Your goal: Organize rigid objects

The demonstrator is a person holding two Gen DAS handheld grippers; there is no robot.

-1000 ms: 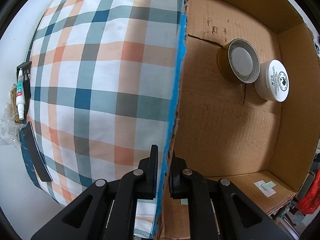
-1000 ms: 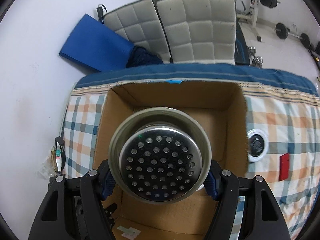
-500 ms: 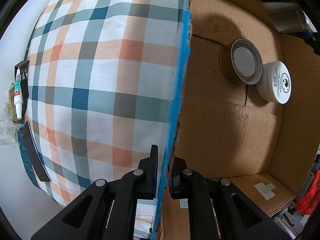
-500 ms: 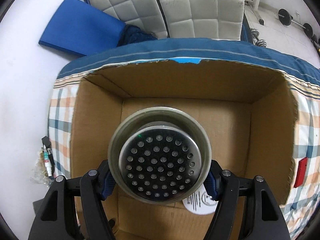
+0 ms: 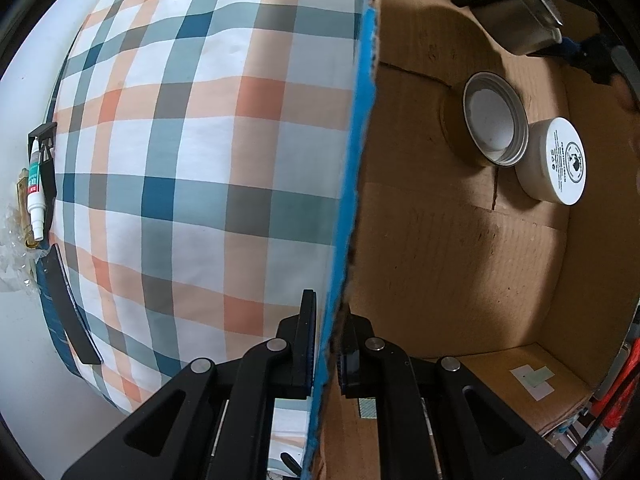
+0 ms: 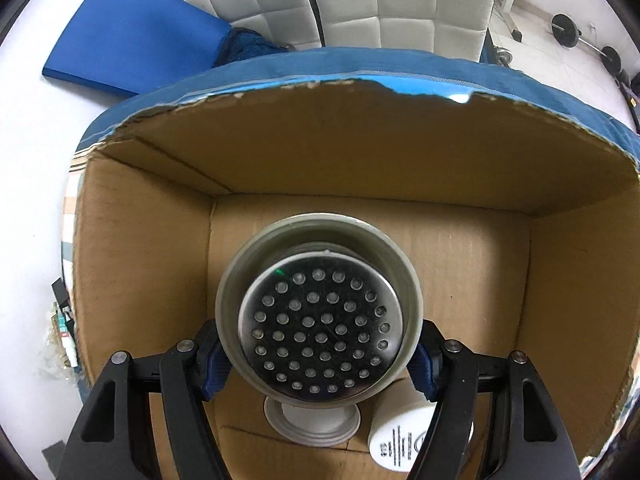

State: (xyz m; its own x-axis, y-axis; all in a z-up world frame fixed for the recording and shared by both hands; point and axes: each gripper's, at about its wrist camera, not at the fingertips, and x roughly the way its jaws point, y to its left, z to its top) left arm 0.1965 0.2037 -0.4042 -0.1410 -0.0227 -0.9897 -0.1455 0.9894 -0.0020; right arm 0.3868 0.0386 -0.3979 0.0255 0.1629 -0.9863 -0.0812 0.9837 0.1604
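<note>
Down the left wrist view, the left gripper is clamped on the box wall, one finger outside against the blue-taped edge, one inside, pinning it over the checked cloth. Inside on the floor lie an open jar on its side and a white tub, touching each other. Up in the far corner the metal strainer hangs in the other tool, above those two and not yet resting on the cardboard. A glue tube sits off the cloth's far edge. Over to the right wrist view: the right gripper is closed on the strainer, blue pads squeezing its rim from both sides, perforated base facing the camera. It hovers inside the box, with the jar and tub just below it. My read: thin stamped steel, light and stiff, but smooth and round, so it could slide or twist between the pads. Holding across the widest rim, as here, looks the sensible grip; it should tolerate a short drop.
</note>
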